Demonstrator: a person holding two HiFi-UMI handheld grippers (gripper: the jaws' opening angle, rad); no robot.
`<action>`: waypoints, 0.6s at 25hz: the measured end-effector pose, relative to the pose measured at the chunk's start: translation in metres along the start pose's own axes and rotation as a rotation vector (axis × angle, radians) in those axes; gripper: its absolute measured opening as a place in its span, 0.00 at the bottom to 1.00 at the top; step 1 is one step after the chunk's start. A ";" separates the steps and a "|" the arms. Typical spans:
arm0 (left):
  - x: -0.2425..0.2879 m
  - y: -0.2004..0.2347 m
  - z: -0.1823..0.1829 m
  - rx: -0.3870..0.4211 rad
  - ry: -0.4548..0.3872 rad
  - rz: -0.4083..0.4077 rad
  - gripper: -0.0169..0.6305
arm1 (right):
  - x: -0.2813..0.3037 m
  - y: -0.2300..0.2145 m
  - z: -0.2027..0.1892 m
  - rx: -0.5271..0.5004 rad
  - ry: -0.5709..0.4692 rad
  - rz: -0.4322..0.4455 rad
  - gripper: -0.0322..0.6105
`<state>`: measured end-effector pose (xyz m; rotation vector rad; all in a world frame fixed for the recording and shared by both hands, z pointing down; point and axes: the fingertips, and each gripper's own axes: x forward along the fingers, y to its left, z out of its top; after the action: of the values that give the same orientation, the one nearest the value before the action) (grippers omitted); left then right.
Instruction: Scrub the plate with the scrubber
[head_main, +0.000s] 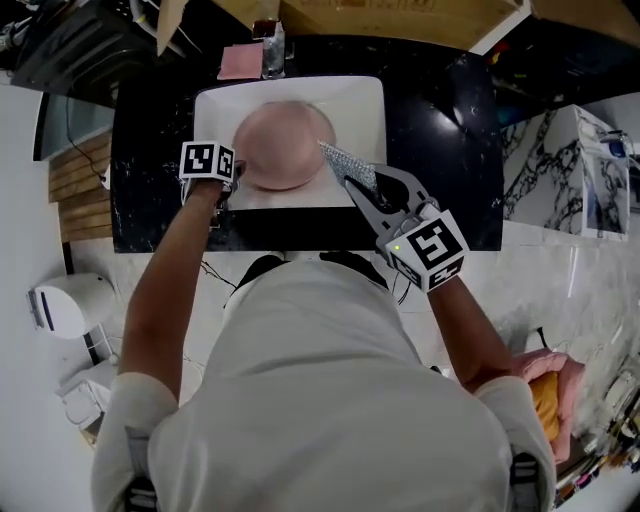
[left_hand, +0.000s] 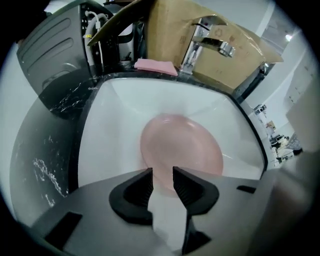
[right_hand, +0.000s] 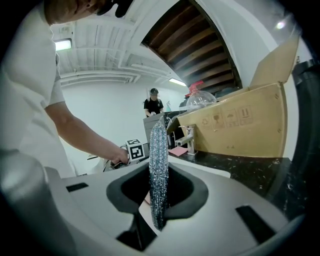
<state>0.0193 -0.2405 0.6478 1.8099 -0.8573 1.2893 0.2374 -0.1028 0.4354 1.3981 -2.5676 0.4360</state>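
Observation:
A pink plate (head_main: 283, 143) lies in the white sink (head_main: 362, 96). My left gripper (head_main: 228, 186) points steeply down at the plate's left rim. In the left gripper view its jaws (left_hand: 162, 182) stand a little apart, open, and the plate's (left_hand: 182, 147) near edge and the white sink (left_hand: 112, 130) show through the gap. My right gripper (head_main: 366, 186) reaches over the sink's right front corner, shut on a silver mesh scrubber (head_main: 349, 164). The scrubber (right_hand: 158, 165) stands edge-on between the right gripper's (right_hand: 159, 189) pads, just right of the plate.
A chrome faucet (left_hand: 205, 45) and a pink cloth (left_hand: 156, 66) sit at the sink's back edge, with a cardboard box (left_hand: 220, 65) behind. Black stone counter (head_main: 440, 150) surrounds the sink. A person (right_hand: 153, 104) stands far off in the right gripper view.

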 end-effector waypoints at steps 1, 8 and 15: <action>0.003 0.004 -0.002 -0.018 0.010 0.014 0.22 | 0.000 -0.002 0.000 0.004 -0.003 0.008 0.17; 0.020 0.015 -0.007 -0.125 0.051 0.045 0.21 | -0.002 -0.021 -0.005 0.021 -0.009 0.033 0.17; 0.036 0.019 -0.013 -0.190 0.080 0.044 0.20 | -0.006 -0.035 -0.011 0.042 -0.004 0.026 0.17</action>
<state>0.0068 -0.2428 0.6884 1.5891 -0.9465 1.2537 0.2702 -0.1120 0.4501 1.3814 -2.5971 0.4951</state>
